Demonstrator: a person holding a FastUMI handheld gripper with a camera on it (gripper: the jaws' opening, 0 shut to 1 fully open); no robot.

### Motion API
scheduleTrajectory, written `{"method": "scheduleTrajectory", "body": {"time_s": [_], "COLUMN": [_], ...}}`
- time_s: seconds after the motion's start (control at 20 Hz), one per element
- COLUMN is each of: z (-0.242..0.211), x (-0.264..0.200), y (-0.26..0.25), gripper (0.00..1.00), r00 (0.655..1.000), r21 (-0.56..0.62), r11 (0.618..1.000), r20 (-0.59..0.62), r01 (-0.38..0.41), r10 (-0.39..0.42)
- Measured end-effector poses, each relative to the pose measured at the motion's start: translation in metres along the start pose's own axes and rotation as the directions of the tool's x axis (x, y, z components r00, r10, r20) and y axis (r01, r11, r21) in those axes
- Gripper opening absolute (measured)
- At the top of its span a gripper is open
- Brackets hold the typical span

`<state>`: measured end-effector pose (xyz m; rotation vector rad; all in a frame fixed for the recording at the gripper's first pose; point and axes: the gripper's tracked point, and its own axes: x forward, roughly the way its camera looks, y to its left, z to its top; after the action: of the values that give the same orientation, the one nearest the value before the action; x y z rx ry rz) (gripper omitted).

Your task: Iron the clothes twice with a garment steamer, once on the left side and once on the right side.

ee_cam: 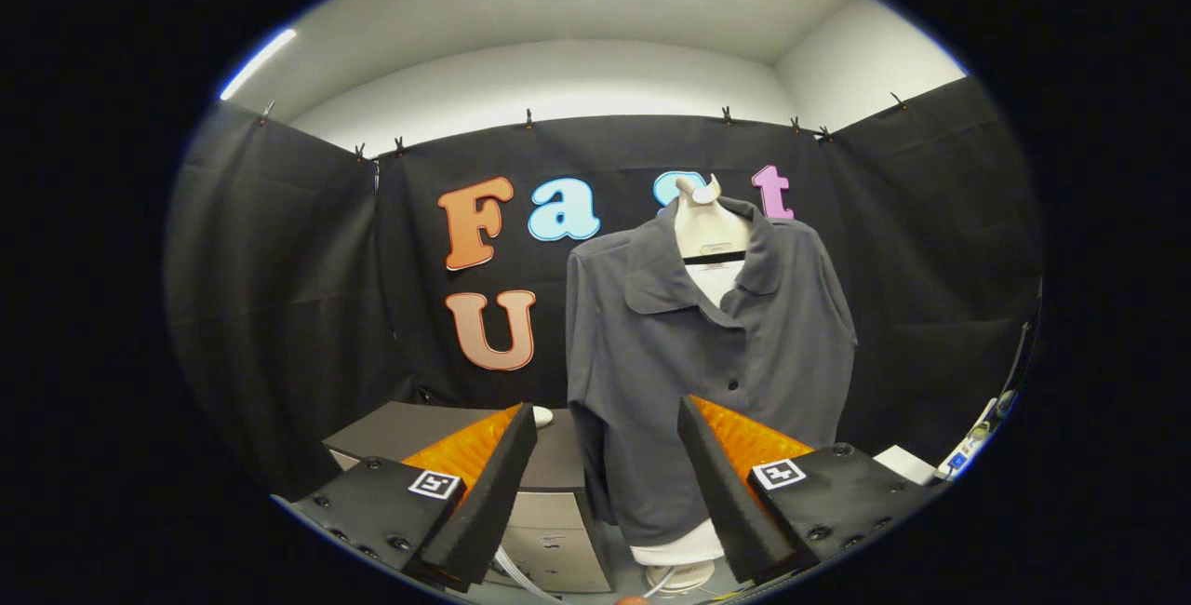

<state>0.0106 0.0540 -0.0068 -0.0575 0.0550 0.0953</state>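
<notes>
A dark grey button-up shirt (716, 354) hangs on a pale mannequin torso (709, 223) that stands on a round white base (679, 572), beyond the fingers and a little toward the right one. My gripper (607, 433) is open, its fingers spread wide with nothing between them. The lower left part of the shirt shows through the gap between the fingertips. A whitish hose (516, 572) runs along the floor below the left finger. No steamer head is visible to me.
A low grey cabinet (549, 512) stands left of the mannequin, behind the left finger, with a small white object (542, 416) on its top. To the right sit a white box (907, 463) and some cables (977, 437). Black cloth walls close the booth.
</notes>
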Motion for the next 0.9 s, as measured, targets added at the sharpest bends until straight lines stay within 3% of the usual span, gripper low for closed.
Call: {"method": "scheduleTrajectory", "body": {"time_s": [0.55, 0.9], "z": [-0.034, -0.072], "x": [0.070, 0.124], "y": [0.103, 0.145], "gripper": [0.98, 0.98], "r00": [0.983, 0.961], "r21": [0.001, 0.021], "r11": [0.990, 0.985], "r20": [-0.120, -0.220], "r01": [-0.140, -0.169], "r10": [0.139, 0.170]}}
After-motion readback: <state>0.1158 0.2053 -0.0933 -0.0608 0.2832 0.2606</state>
